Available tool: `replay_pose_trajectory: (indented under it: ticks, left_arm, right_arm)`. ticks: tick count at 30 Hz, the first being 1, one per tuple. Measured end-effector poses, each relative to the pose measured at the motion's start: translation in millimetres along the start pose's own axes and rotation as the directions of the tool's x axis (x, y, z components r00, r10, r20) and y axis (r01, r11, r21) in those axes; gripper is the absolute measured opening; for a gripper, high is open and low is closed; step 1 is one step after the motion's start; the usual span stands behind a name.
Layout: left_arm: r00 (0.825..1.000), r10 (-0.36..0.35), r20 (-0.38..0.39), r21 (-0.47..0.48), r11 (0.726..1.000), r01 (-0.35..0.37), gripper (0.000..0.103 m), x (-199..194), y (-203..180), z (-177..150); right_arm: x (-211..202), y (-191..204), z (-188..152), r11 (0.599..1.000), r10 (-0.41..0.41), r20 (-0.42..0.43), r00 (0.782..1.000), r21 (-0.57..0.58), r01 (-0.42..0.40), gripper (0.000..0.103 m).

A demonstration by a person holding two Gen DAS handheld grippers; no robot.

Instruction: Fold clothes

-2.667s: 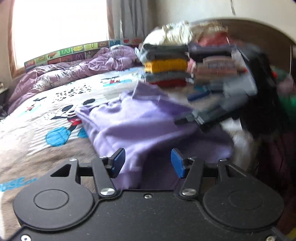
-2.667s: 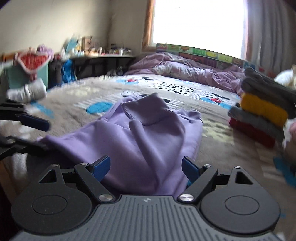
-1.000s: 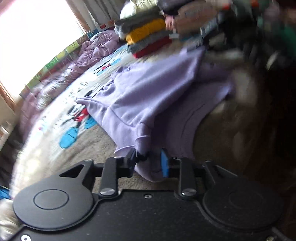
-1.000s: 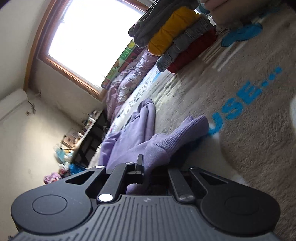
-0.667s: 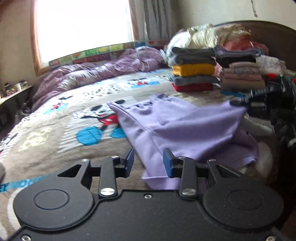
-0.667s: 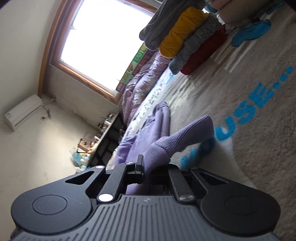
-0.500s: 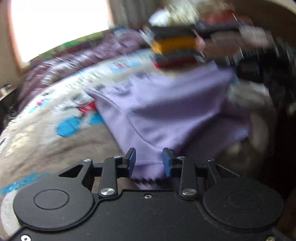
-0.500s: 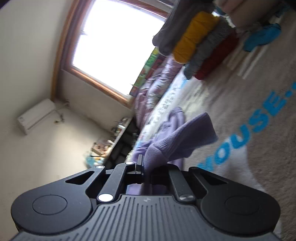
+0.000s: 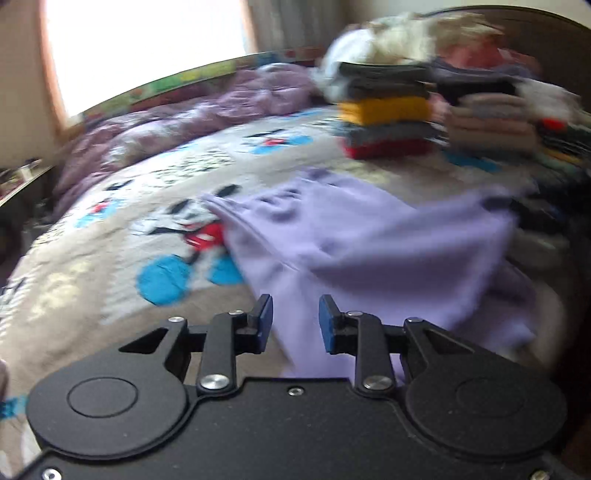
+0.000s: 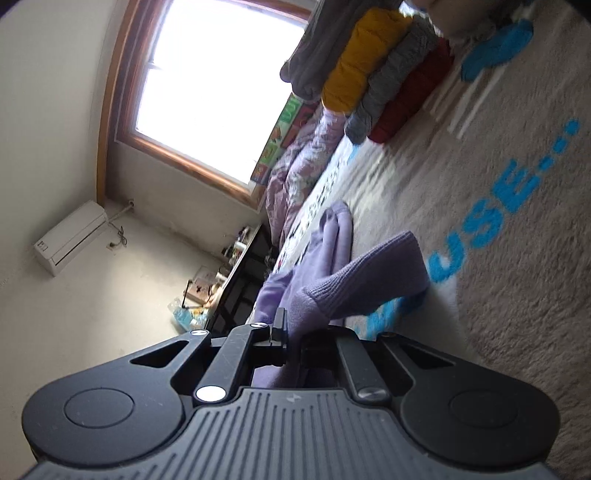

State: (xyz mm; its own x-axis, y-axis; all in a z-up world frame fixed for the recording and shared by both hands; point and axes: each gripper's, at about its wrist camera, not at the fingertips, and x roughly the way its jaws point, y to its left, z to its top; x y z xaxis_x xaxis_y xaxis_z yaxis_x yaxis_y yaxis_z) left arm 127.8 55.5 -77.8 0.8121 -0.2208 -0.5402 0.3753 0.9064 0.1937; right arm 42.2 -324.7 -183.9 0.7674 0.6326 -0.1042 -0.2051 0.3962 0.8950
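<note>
A lilac sweatshirt (image 9: 369,251) lies spread on the bed's cartoon-print blanket (image 9: 110,266). My left gripper (image 9: 295,320) hovers over its near left edge. Its blue pads (image 9: 265,316) are closing, and lilac cloth shows in the gap, but they do not press on it. In the right wrist view, which is rolled steeply, my right gripper (image 10: 293,343) is shut on the sweatshirt's sleeve. The ribbed cuff (image 10: 365,280) sticks out past the fingers, just above the blanket (image 10: 517,295). The left wrist view is motion-blurred.
A stack of folded clothes (image 9: 386,118) (image 10: 373,74), grey, yellow, grey and red, stands at the far side of the bed with loose laundry (image 9: 406,33) behind it. A rumpled purple duvet (image 9: 177,125) lies under the window. A cluttered dark desk (image 10: 240,273) stands beside the bed.
The left gripper has let go of the hem it held, lifted and swung over the sweatshirt's near edge, and its jaws have narrowed. The right gripper stays clamped on the sleeve and has tilted slightly.
</note>
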Motion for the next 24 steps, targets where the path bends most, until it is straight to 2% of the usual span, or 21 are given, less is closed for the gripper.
replay_pose_trajectory:
  ticks: [2,6,10,12,14,16,20,24]
  left_arm:
    - [0.999,0.05,-0.016,-0.036,0.998,-0.05,0.025,24,13,17]
    - [0.998,0.06,-0.034,-0.118,0.991,-0.064,0.025,73,40,46]
    - [0.986,0.139,-0.096,-0.099,0.984,-0.148,0.025,123,54,61]
    - [0.979,0.156,-0.128,-0.079,0.983,-0.167,0.025,146,58,64]
    - [0.977,0.157,-0.142,-0.046,0.985,-0.165,0.025,166,54,68]
    - [0.983,0.133,-0.126,-0.033,0.99,-0.138,0.025,179,49,74]
    - [0.986,0.135,-0.101,0.027,0.991,-0.133,0.025,203,38,88]
    - [0.985,0.125,-0.116,0.083,0.99,-0.115,0.025,227,32,95]
  right_arm:
    - [2,-1,-2,1.0,-0.025,-0.014,1.0,-0.009,0.025,0.008]
    - [-1,-1,-1,1.0,0.007,-0.015,1.0,0.0,-0.007,0.008]
    - [-5,1,-1,0.998,0.055,-0.023,0.998,0.0,-0.055,0.008]
    - [-7,1,-1,0.998,0.068,-0.024,0.997,0.006,-0.068,0.008]
    - [-9,1,-1,0.997,0.073,-0.027,0.997,0.009,-0.072,0.008]
    - [-10,0,-1,0.997,0.078,-0.03,0.996,0.015,-0.078,0.008]
    - [-11,-2,0,0.995,0.1,-0.039,0.994,0.029,-0.099,0.008]
    - [-11,-1,0,0.992,0.123,-0.048,0.991,0.026,-0.122,0.008]
